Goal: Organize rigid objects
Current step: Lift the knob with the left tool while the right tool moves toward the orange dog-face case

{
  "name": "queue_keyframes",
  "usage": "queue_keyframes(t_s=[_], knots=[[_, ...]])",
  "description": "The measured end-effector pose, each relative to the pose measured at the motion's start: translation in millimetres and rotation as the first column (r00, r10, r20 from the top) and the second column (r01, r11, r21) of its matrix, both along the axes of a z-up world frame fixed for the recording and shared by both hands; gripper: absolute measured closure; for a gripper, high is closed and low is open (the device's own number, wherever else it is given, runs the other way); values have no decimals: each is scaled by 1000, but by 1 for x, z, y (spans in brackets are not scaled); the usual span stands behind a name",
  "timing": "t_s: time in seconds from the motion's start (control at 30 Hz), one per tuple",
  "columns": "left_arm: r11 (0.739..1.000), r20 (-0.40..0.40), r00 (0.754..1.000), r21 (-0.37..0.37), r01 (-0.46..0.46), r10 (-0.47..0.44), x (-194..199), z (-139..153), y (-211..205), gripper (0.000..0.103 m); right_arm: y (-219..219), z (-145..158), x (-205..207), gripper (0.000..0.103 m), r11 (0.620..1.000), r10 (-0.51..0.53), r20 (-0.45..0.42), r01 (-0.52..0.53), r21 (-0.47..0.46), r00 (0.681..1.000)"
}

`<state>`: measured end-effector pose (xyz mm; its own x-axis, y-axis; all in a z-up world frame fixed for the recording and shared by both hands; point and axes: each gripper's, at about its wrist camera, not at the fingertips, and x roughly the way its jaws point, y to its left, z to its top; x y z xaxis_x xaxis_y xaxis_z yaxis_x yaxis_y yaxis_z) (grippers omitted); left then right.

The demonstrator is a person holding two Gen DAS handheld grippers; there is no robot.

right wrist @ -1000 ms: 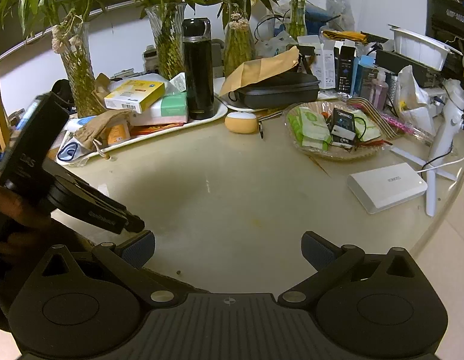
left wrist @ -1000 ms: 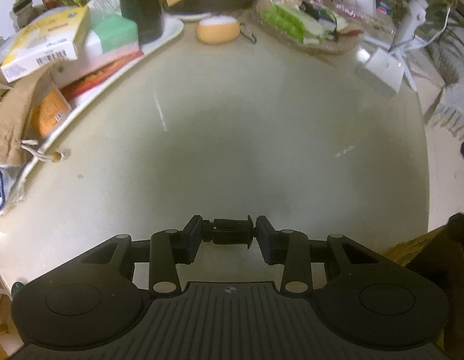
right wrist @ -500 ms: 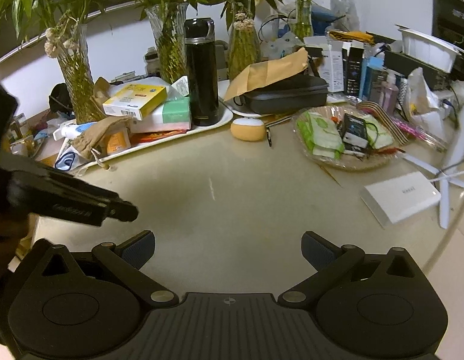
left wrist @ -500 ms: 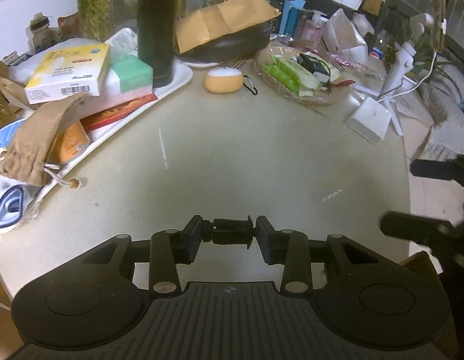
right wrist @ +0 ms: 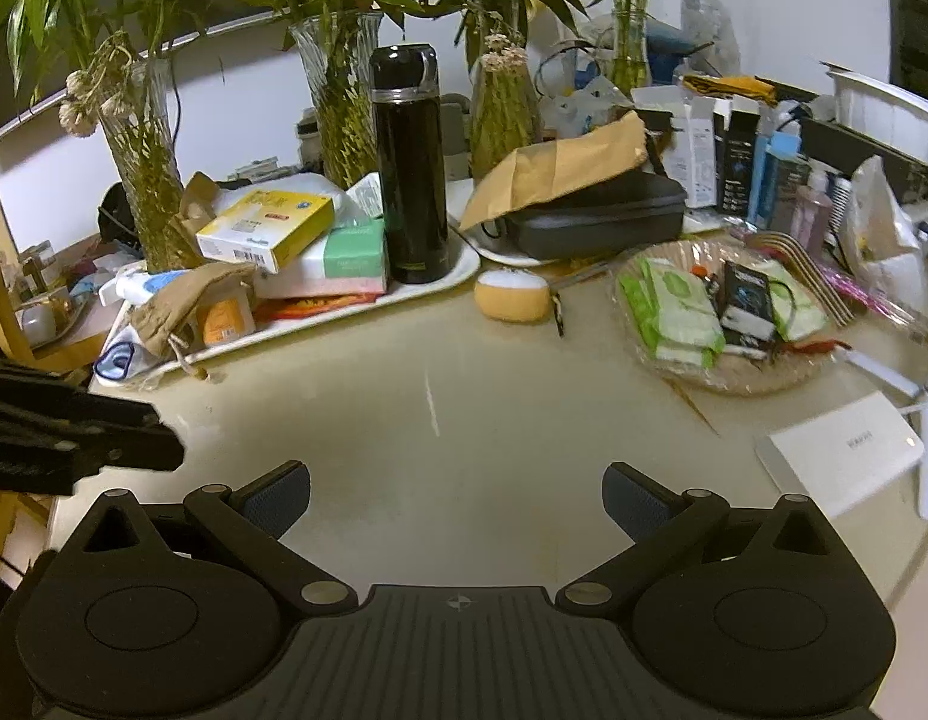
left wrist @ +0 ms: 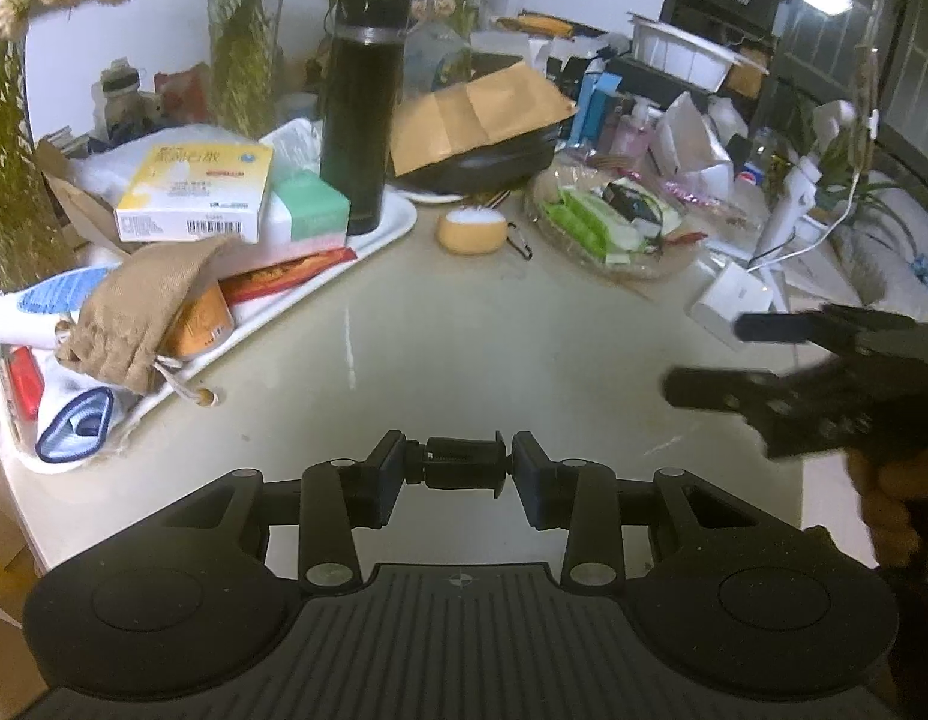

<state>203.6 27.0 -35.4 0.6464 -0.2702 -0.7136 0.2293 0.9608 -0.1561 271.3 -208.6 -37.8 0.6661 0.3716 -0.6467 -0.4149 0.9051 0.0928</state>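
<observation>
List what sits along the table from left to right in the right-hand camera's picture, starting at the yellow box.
Yellow box → black flask → round orange pouch → basket of packets → white flat box.

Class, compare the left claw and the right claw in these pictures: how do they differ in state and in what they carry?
The left claw is shut on a small black clamp part; the right claw carries nothing. The left claw's fingers stand close together; the right claw's stand wide apart. Both are black, over the beige table.
</observation>
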Motion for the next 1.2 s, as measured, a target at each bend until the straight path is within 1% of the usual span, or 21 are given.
queue_keyframes(t_s=[0.2, 0.37, 0.5, 0.57, 0.67, 0.93, 1.03, 1.2], knots=[[1000, 16, 1000, 2, 7, -8, -3, 2, 3, 65, 9, -7, 31, 0, 1000, 25, 28, -24, -13, 999], [1000, 14, 1000, -9, 20, -20, -3, 3, 3, 65, 20, -17, 59, 0, 1000, 23, 30, -23, 2, 999], [1000, 16, 999, -6, 29, -29, -4, 4, 2, 65, 31, -28, 80, 0, 999, 37, 39, -36, -25, 999], [999, 17, 999, -10, 32, -32, -4, 4, 2, 65, 33, -32, 90, 0, 999, 24, 36, -23, -31, 999], [999, 12, 999, -10, 34, -34, -3, 3, 4, 65, 34, -36, 104, 0, 1000, -18, 32, 19, -13, 999], [1000, 2, 1000, -7, 24, -24, -2, 4, 7, 65, 44, -44, 132, 0, 999, -51, 27, 51, 19, 998], [999, -2, 1000, -19, 26, -26, -1, 5, 7, 65, 48, -49, 142, 0, 998, -66, 26, 66, 5, 997], [997, 10, 1000, -68, 26, -26, 0, 11, 9, 65, 56, -54, 156, 0, 998, -59, 35, 59, -7, 998]])
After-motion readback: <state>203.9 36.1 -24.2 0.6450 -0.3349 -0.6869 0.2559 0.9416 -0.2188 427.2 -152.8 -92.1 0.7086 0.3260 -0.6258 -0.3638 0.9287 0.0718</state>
